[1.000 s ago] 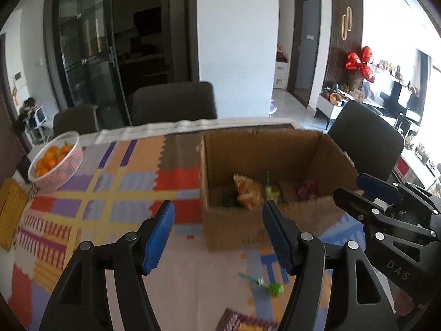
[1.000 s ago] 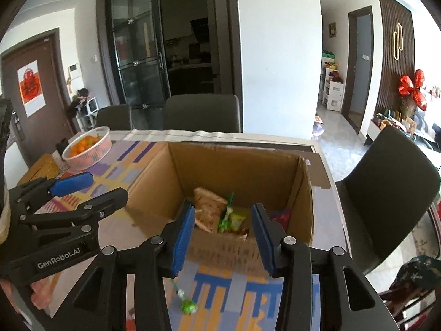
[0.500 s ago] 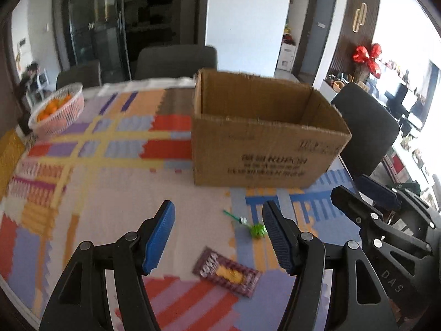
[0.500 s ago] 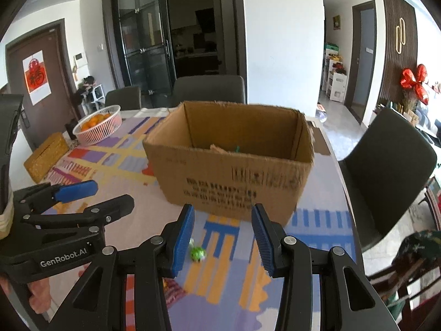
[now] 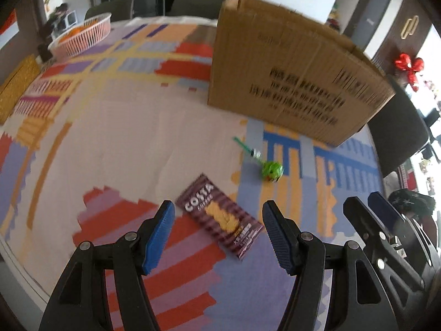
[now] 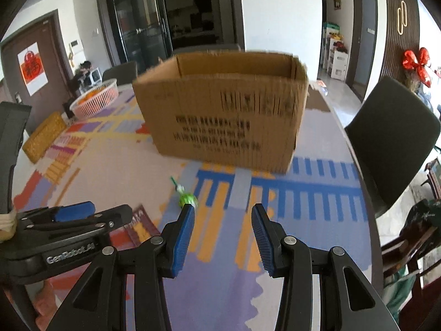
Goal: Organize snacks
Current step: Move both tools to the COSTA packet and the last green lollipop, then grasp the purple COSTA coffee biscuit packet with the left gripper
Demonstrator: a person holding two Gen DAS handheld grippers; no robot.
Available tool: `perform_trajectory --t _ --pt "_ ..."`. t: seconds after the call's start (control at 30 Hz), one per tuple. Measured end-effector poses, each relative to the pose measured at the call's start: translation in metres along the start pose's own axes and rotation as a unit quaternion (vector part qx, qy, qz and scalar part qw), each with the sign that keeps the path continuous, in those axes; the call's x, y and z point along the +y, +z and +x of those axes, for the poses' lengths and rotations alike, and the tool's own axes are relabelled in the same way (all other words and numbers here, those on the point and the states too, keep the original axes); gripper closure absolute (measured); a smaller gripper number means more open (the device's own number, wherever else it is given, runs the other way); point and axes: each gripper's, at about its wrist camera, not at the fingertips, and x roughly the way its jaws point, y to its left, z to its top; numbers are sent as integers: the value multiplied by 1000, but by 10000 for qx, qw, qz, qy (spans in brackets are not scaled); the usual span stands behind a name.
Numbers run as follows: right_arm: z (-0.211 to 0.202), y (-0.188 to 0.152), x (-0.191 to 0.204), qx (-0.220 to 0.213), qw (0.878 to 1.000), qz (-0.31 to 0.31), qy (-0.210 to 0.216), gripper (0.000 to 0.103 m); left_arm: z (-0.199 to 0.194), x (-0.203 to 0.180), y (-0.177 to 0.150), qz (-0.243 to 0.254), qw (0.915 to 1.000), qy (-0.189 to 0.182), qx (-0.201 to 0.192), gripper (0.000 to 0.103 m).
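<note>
Blue-padded left gripper hung open over the maroon rectangular Costa biscuit packet; nothing gripped.
Packet lay flat between its jaws on the patterned tablecloth. Green-wrapped lollipop sat just ahead of the open, empty right gripper, by its left pad. Brown cardboard box stood further ahead.

On the table, your cardboard box stood farthest back, with the lollipop lying before it. The Costa packet lay nearer you, left of the lollipop; the basket sat far back left.
</note>
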Motion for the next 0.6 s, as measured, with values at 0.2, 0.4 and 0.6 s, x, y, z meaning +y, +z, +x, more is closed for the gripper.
perform_trajectory --t 0.2,0.4,0.6 --pt "15 -16 -11 227 9997 128 -15 59 27 -5 -13 -381 9985 235 301 38" --pt "26 -25 -21 378 9989 279 -15 59 43 -8 -14 -743 9959 328 408 37" --pt "33 -28 -26 462 9983 368 -23 59 52 -15 -15 -799 9946 557 369 37"
